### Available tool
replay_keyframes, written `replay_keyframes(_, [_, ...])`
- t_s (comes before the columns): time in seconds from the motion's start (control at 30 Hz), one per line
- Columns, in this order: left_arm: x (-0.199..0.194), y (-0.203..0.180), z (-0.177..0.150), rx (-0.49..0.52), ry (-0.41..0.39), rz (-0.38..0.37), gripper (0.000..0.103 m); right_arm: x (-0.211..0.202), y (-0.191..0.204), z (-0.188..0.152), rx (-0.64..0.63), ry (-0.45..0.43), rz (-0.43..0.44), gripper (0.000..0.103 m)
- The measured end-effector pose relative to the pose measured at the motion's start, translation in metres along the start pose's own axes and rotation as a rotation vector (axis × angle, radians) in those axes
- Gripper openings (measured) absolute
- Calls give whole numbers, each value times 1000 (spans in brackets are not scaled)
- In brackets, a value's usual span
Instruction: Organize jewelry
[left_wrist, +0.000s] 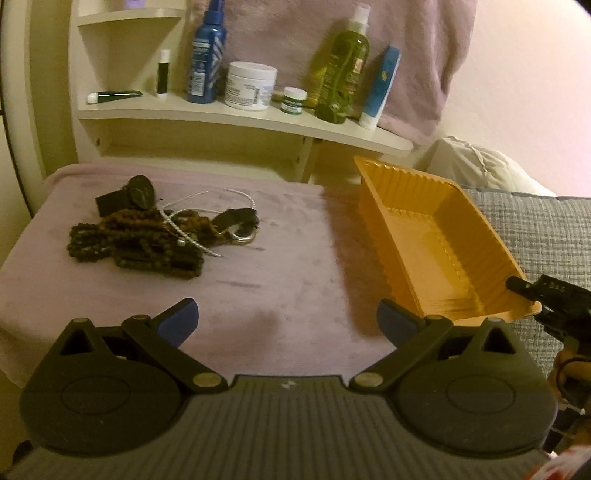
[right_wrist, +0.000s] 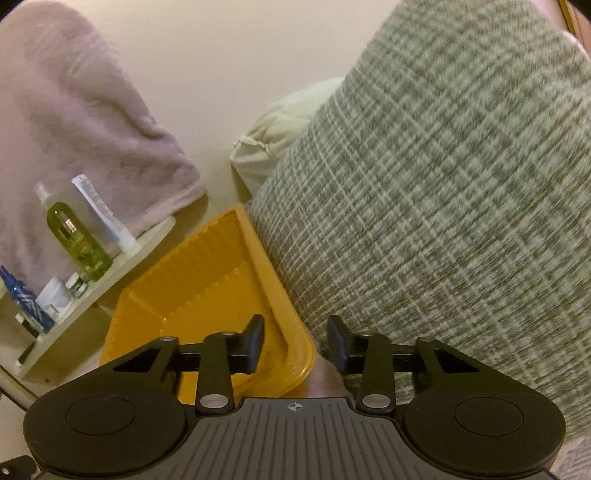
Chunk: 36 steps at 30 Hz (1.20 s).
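The jewelry pile (left_wrist: 162, 229) is lying tangled on the pink cloth (left_wrist: 277, 280), left of the orange tray (left_wrist: 439, 254). The left gripper (left_wrist: 286, 321) is hovering over the cloth, jaws spread wide, gripping nothing. The right gripper (right_wrist: 295, 341) is straddling the tray's (right_wrist: 207, 273) near corner rim, jaws partly apart, nothing held.

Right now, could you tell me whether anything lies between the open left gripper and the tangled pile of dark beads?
Nothing visible does: only bare pink cloth separates the left gripper from the tangled jewelry pile.
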<state>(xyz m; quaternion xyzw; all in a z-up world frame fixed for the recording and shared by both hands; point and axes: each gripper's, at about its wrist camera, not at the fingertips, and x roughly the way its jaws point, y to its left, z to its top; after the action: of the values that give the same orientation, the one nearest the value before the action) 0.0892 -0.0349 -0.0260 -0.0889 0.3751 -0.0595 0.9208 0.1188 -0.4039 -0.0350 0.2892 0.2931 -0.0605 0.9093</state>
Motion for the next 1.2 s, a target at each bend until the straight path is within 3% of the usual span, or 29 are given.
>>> replay_keyframes(0.3, [11,-4,-1,0,19,-30,102,16,-2,-1,53,28,18,21])
replay_keyframes(0.37, [12,-2,-2,-4,20,-26,102,16,-2,-1,63,29,27,13])
replay_keyframes(0.53, [11,4,-2,-12,12,-13,102,16,4,2,38,30,21,11])
replay_keyframes(1.0, [12,52,5,31,-43,106,94,-12,74,5,-398,-107,-42,9])
replay_keyframes(1.2, [26,54,24,174,-80,92,89,-15,94,7,-479,-117,-69,9])
